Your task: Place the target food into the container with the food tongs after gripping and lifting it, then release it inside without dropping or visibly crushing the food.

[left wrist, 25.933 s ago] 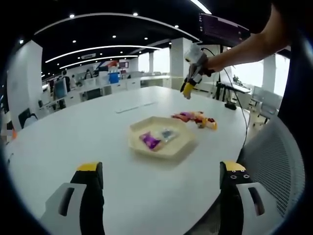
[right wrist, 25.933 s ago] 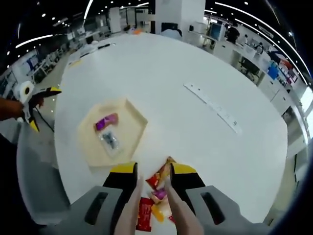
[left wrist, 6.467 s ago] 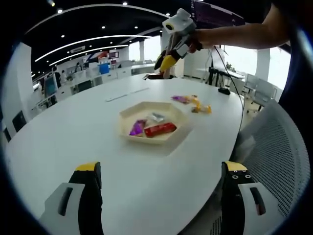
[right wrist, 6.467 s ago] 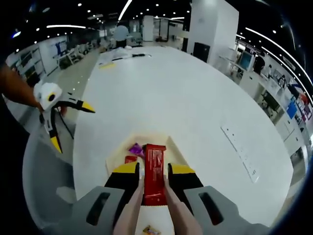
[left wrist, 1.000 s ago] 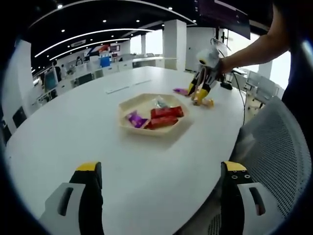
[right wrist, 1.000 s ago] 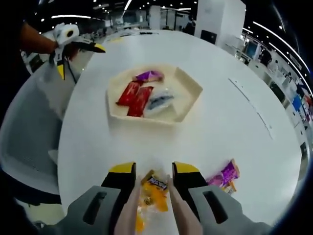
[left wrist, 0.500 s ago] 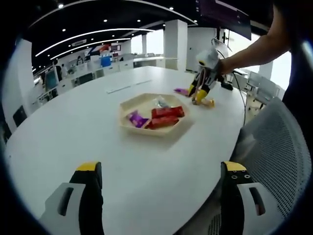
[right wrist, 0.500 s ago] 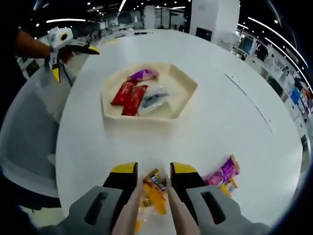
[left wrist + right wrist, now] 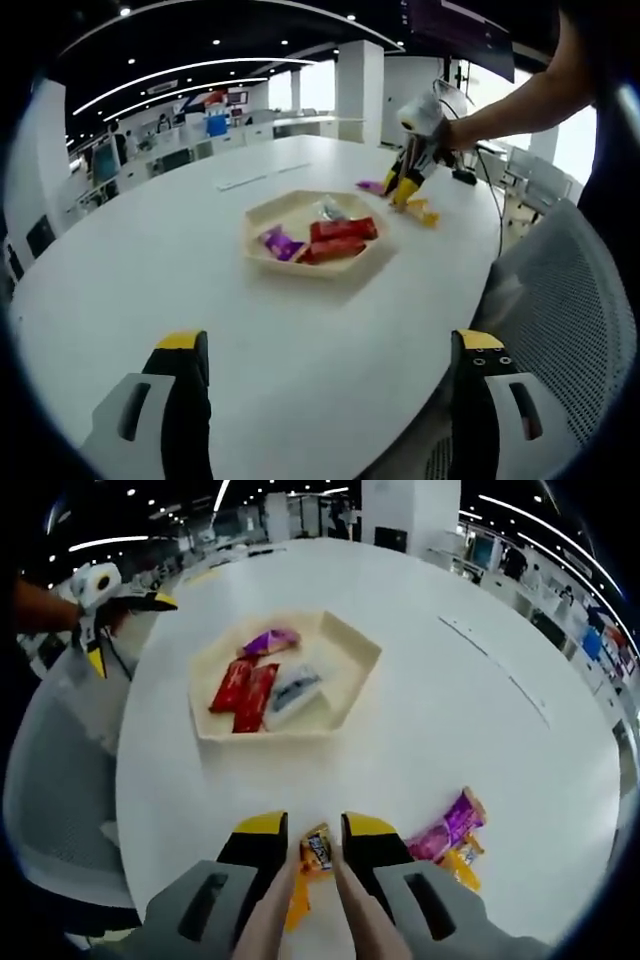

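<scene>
The right gripper [image 9: 309, 852] holds the food tongs [image 9: 300, 920], and the tong tips are closed on an orange snack packet [image 9: 316, 850], which seems to be the target food. This packet is at the near edge of the white table [image 9: 450, 720], and I cannot tell if it is lifted or touches the table. In the left gripper view the right gripper [image 9: 408, 180] is low over the snacks, beyond the tray. The left gripper [image 9: 325, 345] holds nothing; its jaws stand wide apart over the near part of the table [image 9: 150, 270], well apart from the food.

The step in hand, as I judge it, is to grip and lift the packet. To do it well, the squeeze should be only firm enough that the packet does not slide, because a soft wrapper can be crushed easily. It is better to raise it straight up, then carry it level over the beige hexagonal tray [image 9: 352, 665], clear of the rim, and to bring it down low inside before opening the tongs.

I count one tray. In it lie four packets: two red bars [image 9: 243, 693] side by side, one purple packet [image 9: 268, 640] and one pale silver packet [image 9: 292, 691]. Outside the tray, just to the right of the gripper, lie one purple packet [image 9: 447, 828] and one yellow packet [image 9: 462, 869], touching each other. With the held one, that makes three packets not yet in the tray.
</scene>
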